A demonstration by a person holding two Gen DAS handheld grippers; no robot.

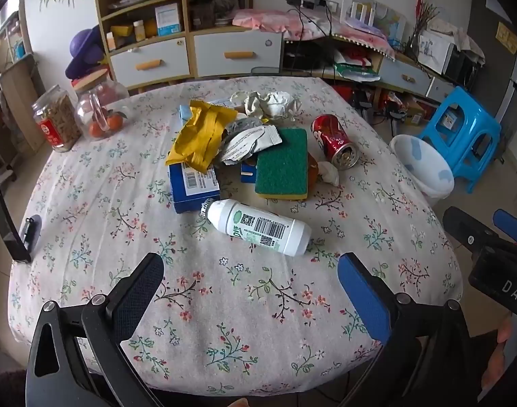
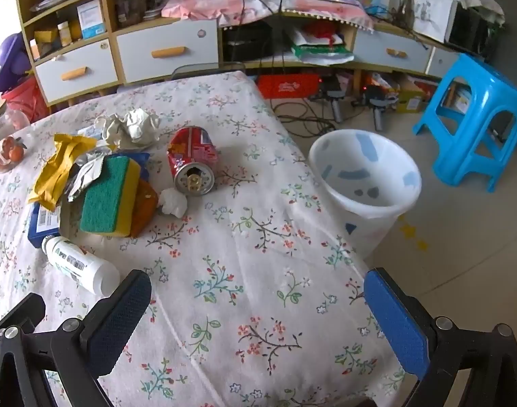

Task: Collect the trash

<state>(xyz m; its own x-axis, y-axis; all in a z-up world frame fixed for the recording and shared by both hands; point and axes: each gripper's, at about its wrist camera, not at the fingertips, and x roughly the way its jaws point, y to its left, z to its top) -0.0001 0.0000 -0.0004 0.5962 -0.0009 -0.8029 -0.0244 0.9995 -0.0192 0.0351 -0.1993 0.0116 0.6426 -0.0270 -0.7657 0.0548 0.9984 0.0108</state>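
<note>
Right wrist: dented red can point(image 2: 192, 162) lying sideways; both claws point(image 2: 256, 300) point(image 1: 250, 279) spread, empty.

On the bench point(image 1: 88, 237) the trash lies heaped toward the far middle. The bottle point(image 1: 258, 225) lies on its side nearest the camera, its cap end touching the flat box point(image 1: 194, 186) behind it. A crumpled wrapper point(image 1: 200, 135) rests on that box. The sponge point(image 1: 282, 166) sits right of the box, with the can point(image 1: 334, 140) on its side further right. Crumpled paper point(image 1: 272, 103) lies behind the heap. Two jars point(image 1: 78, 118) stand at the far left. The bin point(image 2: 367, 186) stands on the floor just beside the bench's right edge, a stool point(image 2: 472, 118) behind it.
</note>
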